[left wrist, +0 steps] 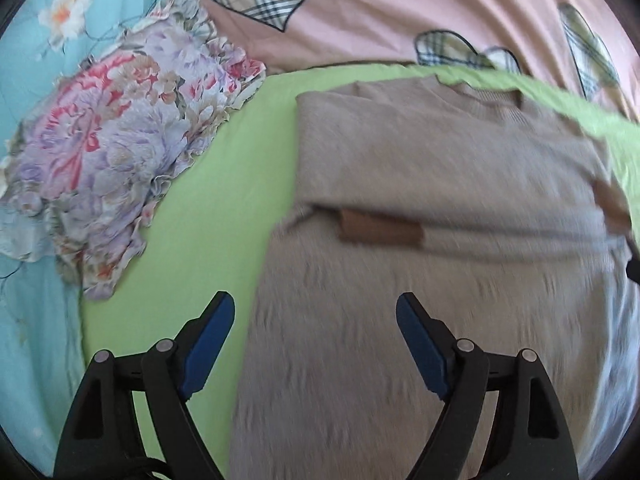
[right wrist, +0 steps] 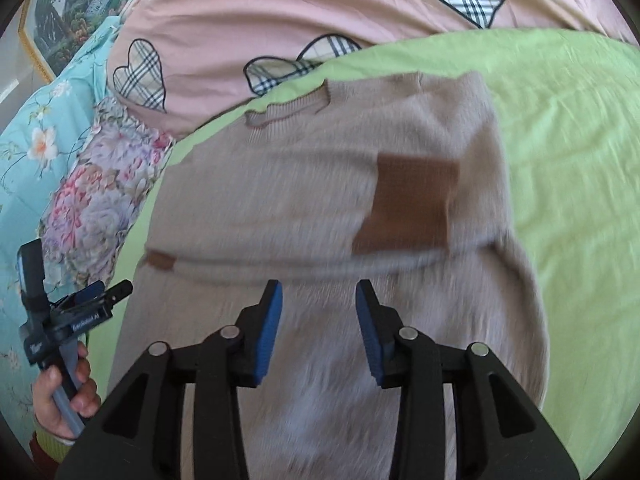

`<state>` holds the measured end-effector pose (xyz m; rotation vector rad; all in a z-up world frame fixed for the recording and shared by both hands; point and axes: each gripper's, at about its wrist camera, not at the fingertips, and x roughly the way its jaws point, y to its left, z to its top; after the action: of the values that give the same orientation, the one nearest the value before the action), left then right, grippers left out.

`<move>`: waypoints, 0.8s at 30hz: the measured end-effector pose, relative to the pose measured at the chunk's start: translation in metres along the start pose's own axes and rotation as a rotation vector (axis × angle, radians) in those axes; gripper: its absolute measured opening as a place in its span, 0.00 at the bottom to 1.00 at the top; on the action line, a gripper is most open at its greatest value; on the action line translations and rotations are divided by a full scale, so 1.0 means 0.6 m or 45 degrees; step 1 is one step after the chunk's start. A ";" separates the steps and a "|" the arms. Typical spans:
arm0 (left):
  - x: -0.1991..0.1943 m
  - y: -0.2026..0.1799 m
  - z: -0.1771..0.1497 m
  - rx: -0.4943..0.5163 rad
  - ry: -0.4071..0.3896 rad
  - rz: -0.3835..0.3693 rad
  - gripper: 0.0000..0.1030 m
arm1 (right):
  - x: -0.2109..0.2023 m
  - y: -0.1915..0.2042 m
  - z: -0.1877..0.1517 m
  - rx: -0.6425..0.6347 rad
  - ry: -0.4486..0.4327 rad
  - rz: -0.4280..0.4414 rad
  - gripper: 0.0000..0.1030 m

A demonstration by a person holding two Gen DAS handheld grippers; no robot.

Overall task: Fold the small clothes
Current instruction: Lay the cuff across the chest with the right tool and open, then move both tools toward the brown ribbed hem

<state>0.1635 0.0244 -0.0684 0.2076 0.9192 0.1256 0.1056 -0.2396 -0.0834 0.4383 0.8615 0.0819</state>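
A green sheet meets a pink heart-patterned quilt, beside a framed landscape picture.

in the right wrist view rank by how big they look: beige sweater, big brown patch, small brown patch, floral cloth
1. beige sweater, by far the largest
2. floral cloth
3. big brown patch, though it sits nearer the camera, so its order against the floral cloth is unsure
4. small brown patch
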 end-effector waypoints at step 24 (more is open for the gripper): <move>-0.017 0.053 -0.088 -0.089 0.105 -0.039 0.82 | -0.028 0.072 -0.086 -0.135 0.095 -0.047 0.56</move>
<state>0.1146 0.0597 -0.0842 0.1243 0.9983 0.1382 0.0605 -0.1870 -0.0834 0.3211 0.9337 0.1098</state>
